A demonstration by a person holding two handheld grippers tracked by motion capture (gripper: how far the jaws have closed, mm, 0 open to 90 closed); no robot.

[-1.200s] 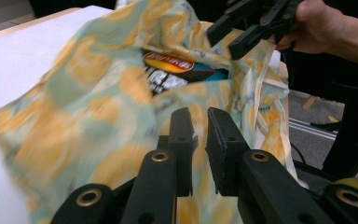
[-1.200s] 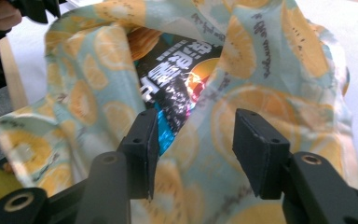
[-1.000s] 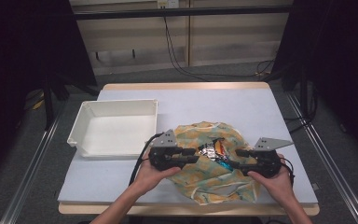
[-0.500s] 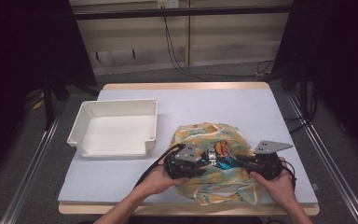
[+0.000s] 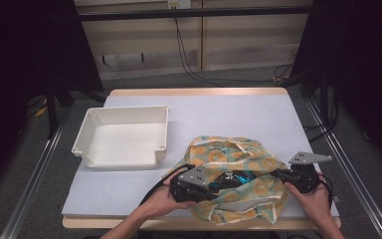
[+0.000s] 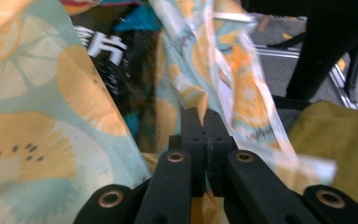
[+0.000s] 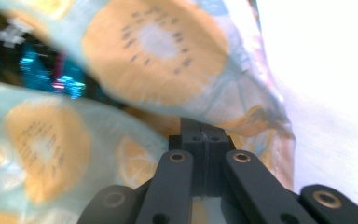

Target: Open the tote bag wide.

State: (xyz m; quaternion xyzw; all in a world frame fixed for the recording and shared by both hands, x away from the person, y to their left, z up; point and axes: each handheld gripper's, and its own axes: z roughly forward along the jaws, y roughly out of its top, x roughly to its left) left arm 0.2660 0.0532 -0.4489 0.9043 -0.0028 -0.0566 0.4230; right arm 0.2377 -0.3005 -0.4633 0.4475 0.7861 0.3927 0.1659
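Observation:
A cloth bag (image 5: 238,162) printed with orange and lemon slices lies on the table near the front edge, with a dark snack packet (image 5: 233,178) showing in its mouth. My left gripper (image 5: 215,185) is at the left side of the mouth and my right gripper (image 5: 278,174) at the right side. Both have just been closing and now pinch the bag's cloth. In the left gripper view the black jaws of the left gripper (image 6: 204,122) meet against the printed fabric (image 6: 28,140) beside the packet (image 6: 107,51). In the right gripper view the right gripper (image 7: 203,128) is likewise shut in the fabric (image 7: 154,51).
An empty white tray (image 5: 86,149) stands to the left of the bag on the pale table (image 5: 229,114). Metal rails run along both sides of the table. Cables trail from both grippers toward the front edge.
Both hands have slid toward the front edge and a little to the right. Their jaws have shut on the bag's rim, and the bag's mouth is now stretched between them.

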